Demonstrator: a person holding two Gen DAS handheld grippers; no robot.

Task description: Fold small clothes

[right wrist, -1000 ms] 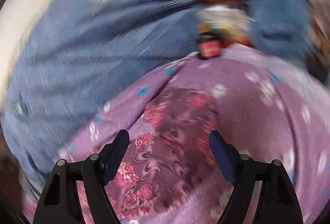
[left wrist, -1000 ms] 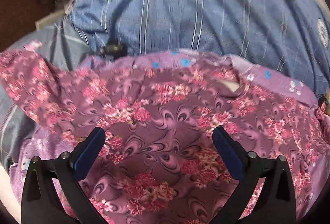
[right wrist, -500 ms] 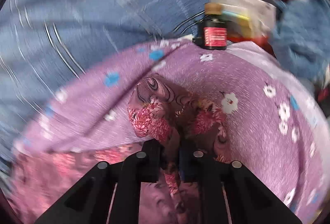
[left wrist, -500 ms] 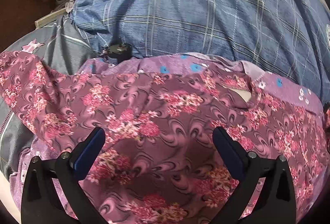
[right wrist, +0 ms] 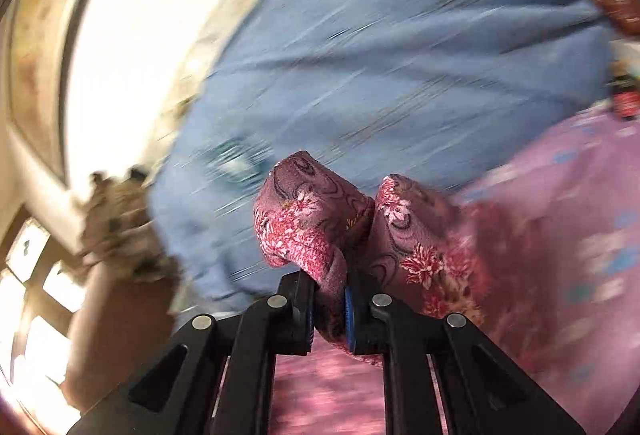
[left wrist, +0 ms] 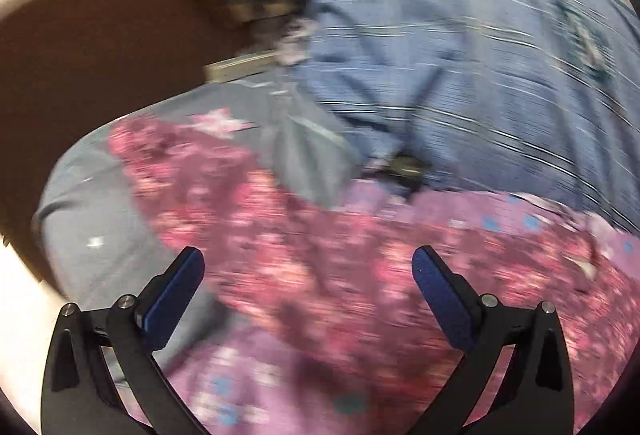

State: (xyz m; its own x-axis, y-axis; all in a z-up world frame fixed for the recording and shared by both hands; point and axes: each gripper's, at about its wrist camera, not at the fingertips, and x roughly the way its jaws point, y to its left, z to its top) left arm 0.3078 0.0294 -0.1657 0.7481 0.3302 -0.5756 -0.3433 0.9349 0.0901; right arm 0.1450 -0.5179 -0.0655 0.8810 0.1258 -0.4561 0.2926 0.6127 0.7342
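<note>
A maroon garment with pink flowers [left wrist: 304, 255] lies spread on a lilac flowered cloth [left wrist: 248, 387] over the bed. My left gripper [left wrist: 308, 275] hovers above its left part, wide open, nothing between the blue pads. In the right wrist view my right gripper [right wrist: 330, 299] is shut on a bunched fold of the same floral garment [right wrist: 316, 219], which puffs up on both sides of the fingers and is lifted off the lilac cloth [right wrist: 580, 219]. Both views are motion-blurred.
A blue checked blanket [left wrist: 460, 75] fills the back of the bed. A grey sheet [left wrist: 88, 203] and a brown headboard or sofa back [left wrist: 88, 43] lie at left. A small dark object [left wrist: 404, 167] sits at the blanket's edge. A dark red-labelled bottle [right wrist: 624, 95] stands far right.
The right gripper closed on a fold of the floral garment and lifted it, swinging left. The left gripper stayed open and swung left and up, bringing the garment's left sleeve end into view.
</note>
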